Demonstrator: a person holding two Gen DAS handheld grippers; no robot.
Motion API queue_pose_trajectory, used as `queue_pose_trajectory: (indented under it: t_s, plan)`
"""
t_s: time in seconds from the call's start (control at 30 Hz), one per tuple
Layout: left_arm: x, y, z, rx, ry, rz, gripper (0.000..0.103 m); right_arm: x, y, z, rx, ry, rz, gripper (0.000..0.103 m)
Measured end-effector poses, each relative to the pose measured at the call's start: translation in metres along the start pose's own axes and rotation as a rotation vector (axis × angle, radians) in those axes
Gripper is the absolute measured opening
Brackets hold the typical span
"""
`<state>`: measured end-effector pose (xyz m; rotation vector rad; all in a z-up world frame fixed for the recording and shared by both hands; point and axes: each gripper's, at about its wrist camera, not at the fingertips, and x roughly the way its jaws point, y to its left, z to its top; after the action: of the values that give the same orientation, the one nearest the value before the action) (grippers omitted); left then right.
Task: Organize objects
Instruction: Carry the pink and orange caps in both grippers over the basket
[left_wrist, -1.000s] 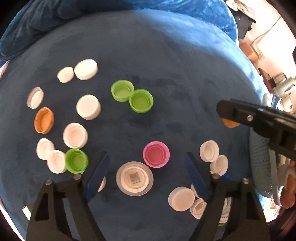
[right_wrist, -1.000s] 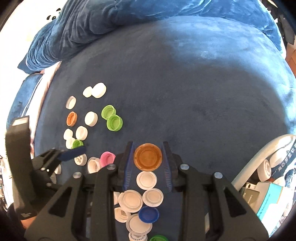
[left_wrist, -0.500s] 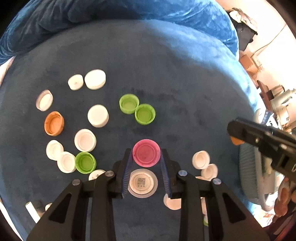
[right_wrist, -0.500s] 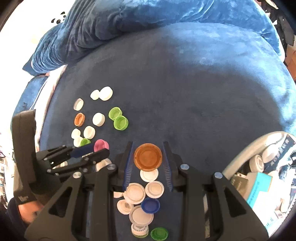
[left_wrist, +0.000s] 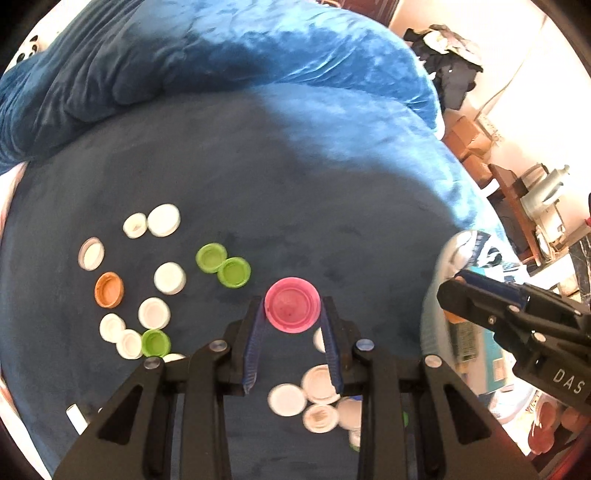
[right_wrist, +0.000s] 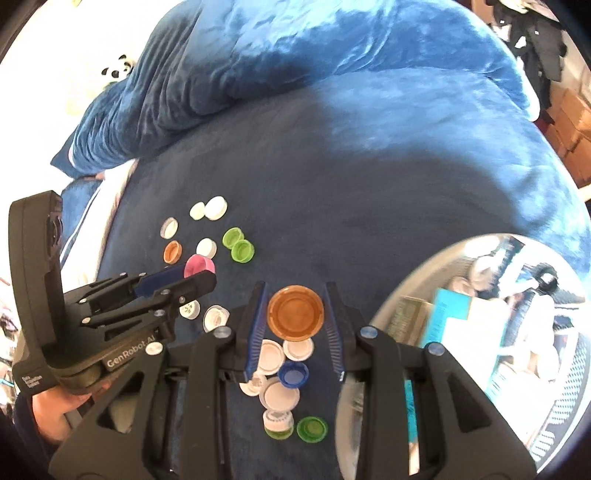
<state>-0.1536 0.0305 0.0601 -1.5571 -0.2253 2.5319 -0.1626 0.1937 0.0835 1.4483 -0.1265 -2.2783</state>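
Note:
Bottle caps lie scattered on a dark blue velvet cushion (left_wrist: 295, 184). My left gripper (left_wrist: 292, 314) is shut on a pink cap (left_wrist: 292, 310), lifted clear of the cushion. The right wrist view shows that same gripper (right_wrist: 199, 275) from the side, the pink cap (right_wrist: 197, 265) between its tips. My right gripper (right_wrist: 295, 312) is shut on a larger orange cap (right_wrist: 295, 312), held above a cluster of white caps (right_wrist: 271, 356) and a blue cap (right_wrist: 293, 373). In the left wrist view the right gripper's body (left_wrist: 517, 317) enters from the right.
Two green caps (left_wrist: 223, 264), an orange cap (left_wrist: 109, 290) and several white caps (left_wrist: 162, 219) lie left on the cushion. A rounded basket (right_wrist: 480, 332) of boxes stands at the right edge. A rumpled blue blanket (right_wrist: 258, 55) lies behind. A hand (right_wrist: 62, 406) grips the left tool.
My left gripper closed on the pink cap and lifted it off the cushion. My right gripper rose with the orange cap still held, so both caps now hang higher over the cushion.

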Motion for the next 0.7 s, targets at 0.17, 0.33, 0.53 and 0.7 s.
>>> queue_pose_trajectory:
  t_s: [0.17, 0.33, 0.53, 0.7]
  plan:
    - [-0.003, -0.037, 0.008, 0.047, -0.016, -0.036, 0.031, -0.02, -0.022, -0.006, 0.061, -0.036, -0.027, 0.031]
    - [-0.006, -0.069, 0.013, 0.089, -0.027, -0.068, 0.031, -0.042, -0.053, -0.013, 0.133, -0.08, -0.054, 0.031]
    - [-0.006, -0.118, 0.017, 0.153, -0.03, -0.11, 0.031, -0.064, -0.093, -0.024, 0.242, -0.128, -0.082, 0.031]
    - [-0.002, -0.162, 0.017, 0.215, -0.024, -0.15, 0.031, -0.075, -0.119, -0.032, 0.308, -0.153, -0.104, 0.031]
